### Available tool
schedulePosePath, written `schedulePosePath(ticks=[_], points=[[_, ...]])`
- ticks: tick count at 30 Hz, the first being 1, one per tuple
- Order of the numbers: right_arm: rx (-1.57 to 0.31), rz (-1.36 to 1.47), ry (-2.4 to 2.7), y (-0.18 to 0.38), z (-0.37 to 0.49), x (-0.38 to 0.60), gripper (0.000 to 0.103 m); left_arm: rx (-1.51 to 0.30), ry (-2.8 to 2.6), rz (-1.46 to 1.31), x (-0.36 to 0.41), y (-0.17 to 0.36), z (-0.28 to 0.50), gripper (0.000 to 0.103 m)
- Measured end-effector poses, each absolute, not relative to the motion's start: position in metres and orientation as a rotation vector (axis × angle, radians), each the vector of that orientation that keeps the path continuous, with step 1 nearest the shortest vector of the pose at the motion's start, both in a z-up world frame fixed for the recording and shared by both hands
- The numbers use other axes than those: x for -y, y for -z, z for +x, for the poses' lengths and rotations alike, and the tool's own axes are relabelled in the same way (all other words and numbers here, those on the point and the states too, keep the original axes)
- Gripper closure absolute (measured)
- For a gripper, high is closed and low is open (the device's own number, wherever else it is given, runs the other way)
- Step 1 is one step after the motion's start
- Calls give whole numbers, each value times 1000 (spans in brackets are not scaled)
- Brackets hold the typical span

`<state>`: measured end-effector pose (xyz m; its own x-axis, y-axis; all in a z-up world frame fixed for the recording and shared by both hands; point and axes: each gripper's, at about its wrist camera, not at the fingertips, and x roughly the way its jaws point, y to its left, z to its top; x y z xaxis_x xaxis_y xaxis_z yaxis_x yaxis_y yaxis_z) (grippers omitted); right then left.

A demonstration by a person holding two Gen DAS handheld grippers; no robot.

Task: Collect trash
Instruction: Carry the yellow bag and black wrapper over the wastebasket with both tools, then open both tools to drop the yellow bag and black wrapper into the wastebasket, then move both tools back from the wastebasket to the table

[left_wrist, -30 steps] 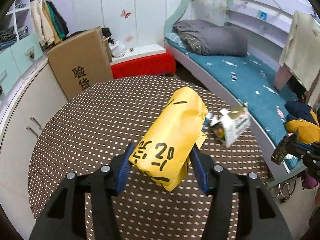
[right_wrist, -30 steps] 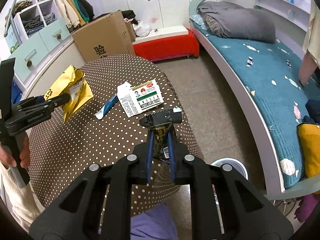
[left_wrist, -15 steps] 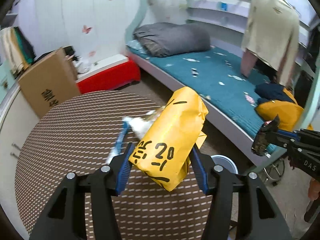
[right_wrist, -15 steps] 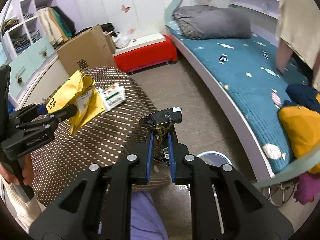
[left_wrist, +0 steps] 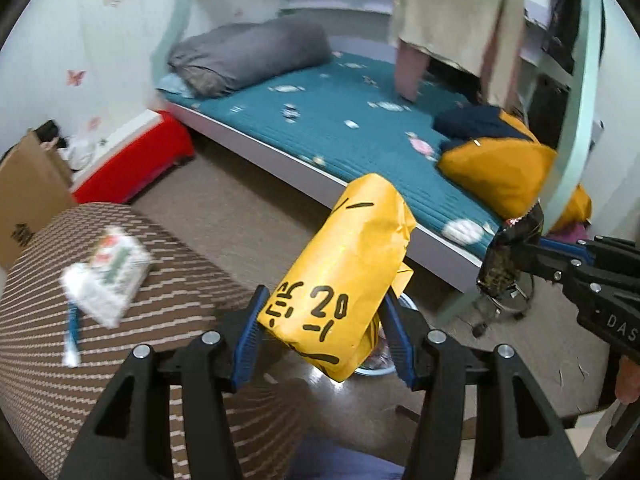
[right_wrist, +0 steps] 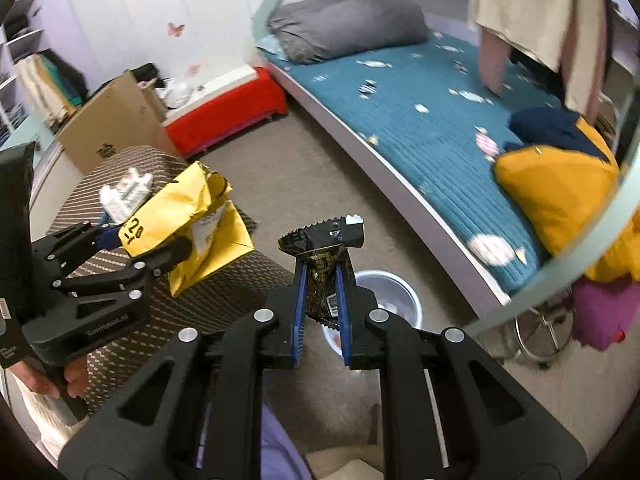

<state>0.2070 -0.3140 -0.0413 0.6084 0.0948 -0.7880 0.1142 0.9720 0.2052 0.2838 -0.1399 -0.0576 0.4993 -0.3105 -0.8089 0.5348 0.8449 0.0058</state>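
You carried trash toward the bin (right_wrist: 387,292): left tool (left_wrist: 325,334) gripped a yellow bag (left_wrist: 344,276), right tool (right_wrist: 320,312) a black wrapper (right_wrist: 322,264); release over it came next.

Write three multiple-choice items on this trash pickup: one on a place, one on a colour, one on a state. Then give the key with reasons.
1. Where does the white bin stand?
A. on the bed
B. on the floor beside the dotted table
C. on the red bench

2. What colour is the bag held in the left gripper?
A. yellow
B. green
C. white

3. How is the right gripper?
A. open and empty
B. lying on the table
C. shut on a black wrapper

Key: 1 B, the bin's rim shows on the carpet next to the table's edge. 2 A, the crumpled bag with black marks is yellow. 3 C, the blue pads pinch the dark wrapper.
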Motion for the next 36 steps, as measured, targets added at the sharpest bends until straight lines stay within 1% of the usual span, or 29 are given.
schedulePosePath(ticks=[3, 5, 6, 7, 8, 9, 14, 22, 24, 25, 26, 36], points=[[-948, 272, 53, 54, 202, 331, 89, -952, 563, 296, 169, 76, 287, 49], [-965, 293, 81, 64, 198, 343, 89, -970, 590, 306, 188, 87, 288, 45], [-970, 300, 96, 67, 196, 348, 89, -975, 602, 310, 198, 92, 288, 36], [-974, 307, 111, 69, 194, 352, 89, -977, 607, 313, 206, 97, 289, 23], [-978, 316, 126, 72, 192, 358, 89, -984, 604, 322, 213, 102, 290, 16], [-983, 324, 136, 75, 191, 362, 89, -994, 591, 336, 220, 109, 291, 14], [-1001, 348, 141, 85, 195, 370, 89, -1052, 561, 333, 219, 132, 299, 14], [-1049, 349, 103, 104, 220, 357, 88, -1039, 489, 326, 184, 122, 304, 14], [-1064, 358, 95, 106, 224, 354, 70, -1040, 484, 312, 179, 117, 304, 14], [-1062, 366, 95, 106, 224, 353, 43, -1037, 482, 308, 176, 115, 303, 14], [-1044, 363, 103, 103, 224, 352, 38, -1033, 480, 306, 174, 112, 303, 14], [-1001, 330, 98, 84, 218, 339, 39, -967, 465, 276, 145, 79, 290, 14]])
